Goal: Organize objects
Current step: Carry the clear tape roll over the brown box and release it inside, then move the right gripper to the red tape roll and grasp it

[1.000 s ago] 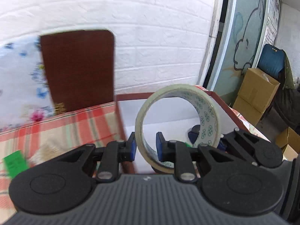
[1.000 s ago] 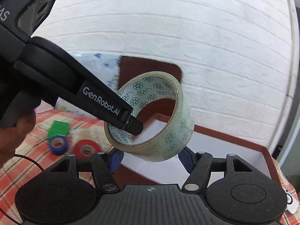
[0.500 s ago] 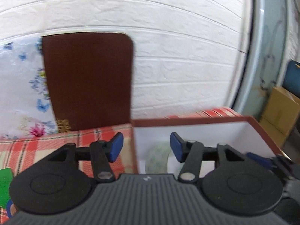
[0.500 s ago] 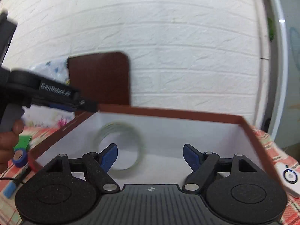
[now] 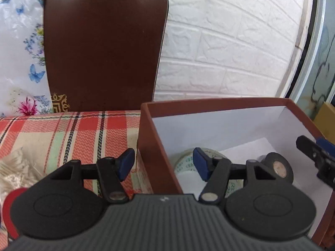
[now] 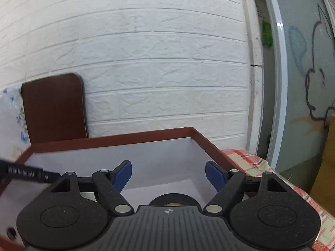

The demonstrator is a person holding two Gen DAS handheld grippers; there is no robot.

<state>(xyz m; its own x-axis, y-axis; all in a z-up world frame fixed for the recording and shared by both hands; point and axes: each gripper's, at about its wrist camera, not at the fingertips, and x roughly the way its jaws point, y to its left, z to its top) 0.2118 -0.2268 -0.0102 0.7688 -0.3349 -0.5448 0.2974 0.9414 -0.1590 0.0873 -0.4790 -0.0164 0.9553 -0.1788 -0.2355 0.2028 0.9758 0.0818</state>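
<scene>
A brown box (image 5: 146,138) with a white inside stands on the checked tablecloth. The clear patterned tape roll (image 5: 184,165) lies on its floor, beside a black tape roll (image 5: 280,167). My left gripper (image 5: 163,164) is open and empty, straddling the box's left wall. My right gripper (image 6: 168,175) is open and empty above the box (image 6: 201,144), with the black roll (image 6: 173,200) just below it. The right gripper's tip (image 5: 314,154) shows at the right in the left wrist view.
A brown board (image 5: 100,41) leans on the white brick wall behind the table. A floral plastic sheet (image 5: 18,52) hangs at the left. A red tape roll (image 5: 8,205) and pale cloth (image 5: 14,171) lie on the tablecloth (image 5: 73,131) at left.
Both grippers held the clear tape roll above the box a second ago. They let it go, and it now lies inside the box. The left gripper has moved leftward over the box wall.
</scene>
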